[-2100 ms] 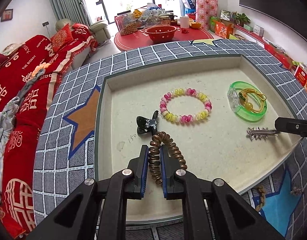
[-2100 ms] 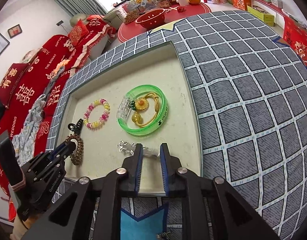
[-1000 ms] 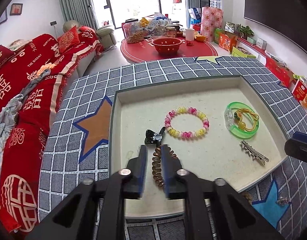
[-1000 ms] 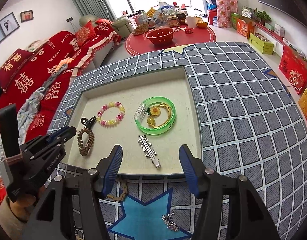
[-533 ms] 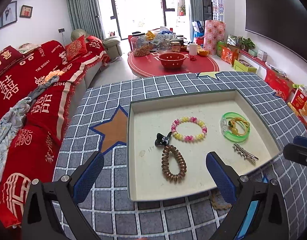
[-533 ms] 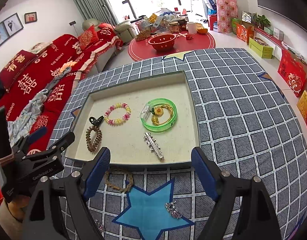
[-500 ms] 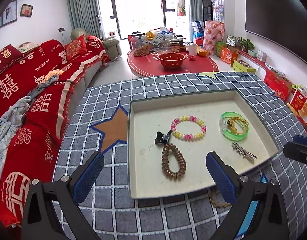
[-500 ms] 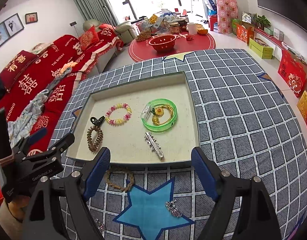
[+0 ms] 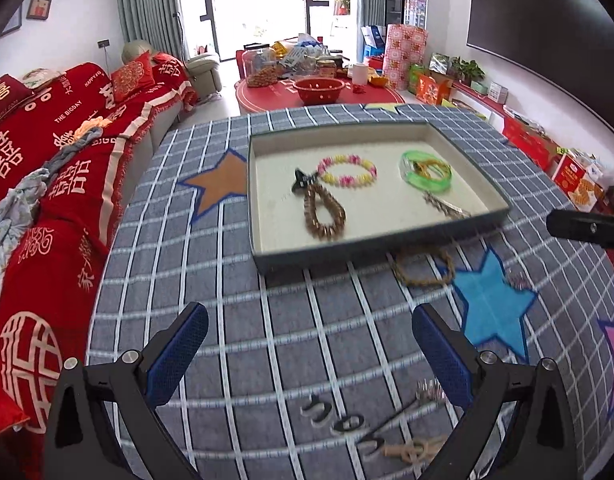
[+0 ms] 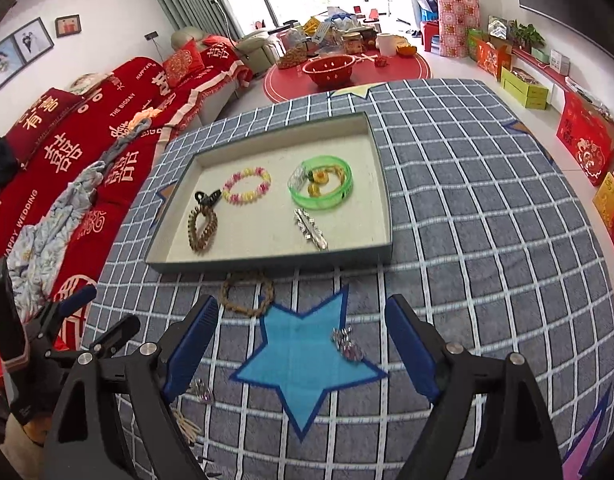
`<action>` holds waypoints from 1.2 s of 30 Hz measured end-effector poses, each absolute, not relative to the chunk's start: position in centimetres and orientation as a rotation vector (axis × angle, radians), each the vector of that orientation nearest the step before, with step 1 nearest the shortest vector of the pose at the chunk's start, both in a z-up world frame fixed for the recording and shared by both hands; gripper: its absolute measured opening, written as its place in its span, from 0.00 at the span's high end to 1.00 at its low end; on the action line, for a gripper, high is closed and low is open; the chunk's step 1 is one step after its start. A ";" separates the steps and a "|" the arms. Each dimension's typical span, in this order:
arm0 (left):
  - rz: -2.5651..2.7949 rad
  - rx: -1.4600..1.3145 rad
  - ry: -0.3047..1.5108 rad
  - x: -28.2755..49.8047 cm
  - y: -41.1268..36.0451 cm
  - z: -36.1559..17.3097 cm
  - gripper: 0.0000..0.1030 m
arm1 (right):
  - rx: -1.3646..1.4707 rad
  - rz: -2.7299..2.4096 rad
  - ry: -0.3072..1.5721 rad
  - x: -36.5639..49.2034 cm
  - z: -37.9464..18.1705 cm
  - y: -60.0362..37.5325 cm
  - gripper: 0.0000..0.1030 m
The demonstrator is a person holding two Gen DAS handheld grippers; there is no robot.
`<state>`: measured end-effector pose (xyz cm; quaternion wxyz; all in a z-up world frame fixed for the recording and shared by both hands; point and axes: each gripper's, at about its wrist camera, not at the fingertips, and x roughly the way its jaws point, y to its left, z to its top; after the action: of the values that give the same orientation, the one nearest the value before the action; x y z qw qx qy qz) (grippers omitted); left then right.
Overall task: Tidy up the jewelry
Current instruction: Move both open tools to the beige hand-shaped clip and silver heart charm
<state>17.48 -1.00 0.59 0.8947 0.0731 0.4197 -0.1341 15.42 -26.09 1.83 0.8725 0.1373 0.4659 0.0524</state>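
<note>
Currently both grippers are held back from the tray [image 9: 387, 254] with nothing between their fingers: the left gripper [image 9: 309, 344] and the right gripper [image 10: 301, 338] are each spread wide above the checked tabletop [image 10: 487, 216]. Inside the tray are seen a brown coil band [image 10: 202, 229], a black clip [image 10: 207, 197] touching it, a pink and yellow bead bracelet [image 10: 247, 186], a green bangle [image 10: 321, 188] and a silver hair clip [image 10: 310, 229]. A braided ring [image 10: 247, 294] lies on the cloth just beside the tray's near wall, and a small silver clip [image 10: 347, 344] rests on the blue star [image 10: 303, 360].
</note>
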 end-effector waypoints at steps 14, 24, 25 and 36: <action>-0.218 0.042 1.003 11.7 -0.4 -2.9 0.00 | 0.290 0.067 1.061 11.7 -2.1 -26.5 0.15; -0.095 -0.008 1.058 11.0 -2.4 -4.7 0.00 | 0.310 0.069 1.067 10.6 -2.9 -26.6 0.15; -0.084 -0.009 1.064 11.0 -2.6 -4.9 0.00 | 0.310 0.070 1.066 10.6 -2.9 -26.7 0.15; -0.087 0.040 1.062 10.1 -1.7 -5.7 0.00 | 0.298 0.059 1.071 10.7 -3.3 -26.9 0.15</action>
<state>10.08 -1.73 -5.71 0.8611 0.0192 0.5064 -0.0416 10.67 -26.90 -3.33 0.8490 0.1416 0.5083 0.0279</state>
